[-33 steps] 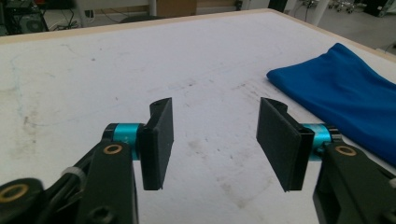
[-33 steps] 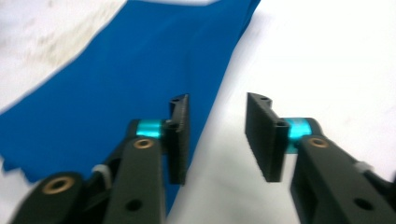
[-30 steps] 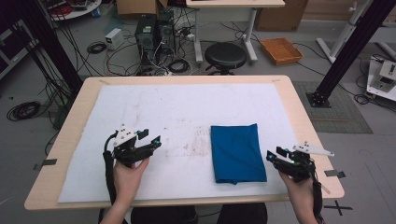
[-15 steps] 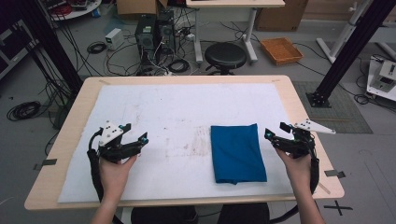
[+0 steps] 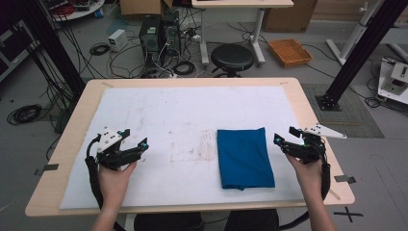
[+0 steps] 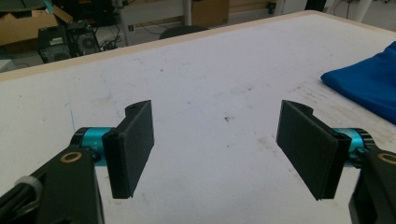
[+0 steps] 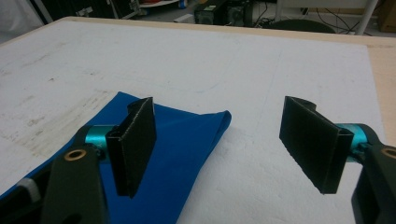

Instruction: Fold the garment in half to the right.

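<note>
The folded blue cloth (image 5: 244, 158) lies on the white mat (image 5: 168, 115) at about four o'clock from its centre, between the left gripper (image 5: 137, 150) at nine o'clock and the right gripper (image 5: 284, 143) at three o'clock, both with jaws spread wide and empty, having just been opening.

A white mat (image 5: 168, 120) covers the wooden bench (image 5: 312, 120). Behind the bench a round black stool (image 5: 232, 57) stands on the floor, near an orange tray (image 5: 289, 52) and two black computers (image 5: 159, 36).

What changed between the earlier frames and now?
Both hands drew outward: the left gripper toward the table's left side, the right gripper to the right, off the blue cloth. Both sets of jaws have just been opening, nothing between them. The cloth stayed folded in place.
</note>
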The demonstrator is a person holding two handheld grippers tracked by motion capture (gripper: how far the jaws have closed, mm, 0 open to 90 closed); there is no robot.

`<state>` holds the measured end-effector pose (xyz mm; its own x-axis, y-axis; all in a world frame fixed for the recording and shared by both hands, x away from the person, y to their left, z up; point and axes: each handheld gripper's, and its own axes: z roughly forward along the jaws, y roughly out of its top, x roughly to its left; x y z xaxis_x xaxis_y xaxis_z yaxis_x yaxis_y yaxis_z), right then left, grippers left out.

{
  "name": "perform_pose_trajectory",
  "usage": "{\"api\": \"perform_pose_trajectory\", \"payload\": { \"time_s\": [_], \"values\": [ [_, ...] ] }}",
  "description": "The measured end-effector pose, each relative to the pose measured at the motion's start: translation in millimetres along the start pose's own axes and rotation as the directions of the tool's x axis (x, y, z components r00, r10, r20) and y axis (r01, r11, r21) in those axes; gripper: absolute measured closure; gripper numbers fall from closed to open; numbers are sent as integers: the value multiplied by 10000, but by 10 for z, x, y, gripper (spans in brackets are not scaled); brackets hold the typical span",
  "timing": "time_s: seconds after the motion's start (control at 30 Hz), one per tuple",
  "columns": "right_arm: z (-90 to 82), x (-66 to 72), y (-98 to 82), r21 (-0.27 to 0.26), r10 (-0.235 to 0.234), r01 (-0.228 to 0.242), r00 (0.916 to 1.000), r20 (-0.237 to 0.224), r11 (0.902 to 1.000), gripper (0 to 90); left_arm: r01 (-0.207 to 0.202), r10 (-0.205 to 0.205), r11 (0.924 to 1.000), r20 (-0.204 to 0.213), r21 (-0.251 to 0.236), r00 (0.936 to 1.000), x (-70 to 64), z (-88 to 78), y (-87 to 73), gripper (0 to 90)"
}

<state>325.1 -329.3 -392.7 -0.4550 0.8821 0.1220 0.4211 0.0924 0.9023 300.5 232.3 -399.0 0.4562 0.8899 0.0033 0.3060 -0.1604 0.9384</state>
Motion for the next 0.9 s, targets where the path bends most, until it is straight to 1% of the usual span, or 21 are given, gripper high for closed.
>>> {"api": "perform_pose_trajectory", "payload": {
  "time_s": [0.23,0.3,0.4,0.63,0.9],
  "values": [
    [-5,-26,-7,29,7,-7,10000,39,10000,271,-24,24,10000,-33,64,10000,6,20,-16,277],
    [-2,-29,-13,73,73,-74,10000,42,9999,271,-31,32,9999,-71,113,10000,19,29,-31,277],
    [12,-27,-27,135,35,-36,10000,52,9999,274,-35,39,9997,-134,260,9999,39,38,-49,277],
    [28,-21,-42,263,-98,94,9999,121,9996,274,-91,97,9996,-219,263,9997,60,29,-49,277],
    [21,-54,-43,212,-58,54,9998,181,9998,274,-124,137,9992,-328,387,9994,77,33,-54,277]
  ]
}}
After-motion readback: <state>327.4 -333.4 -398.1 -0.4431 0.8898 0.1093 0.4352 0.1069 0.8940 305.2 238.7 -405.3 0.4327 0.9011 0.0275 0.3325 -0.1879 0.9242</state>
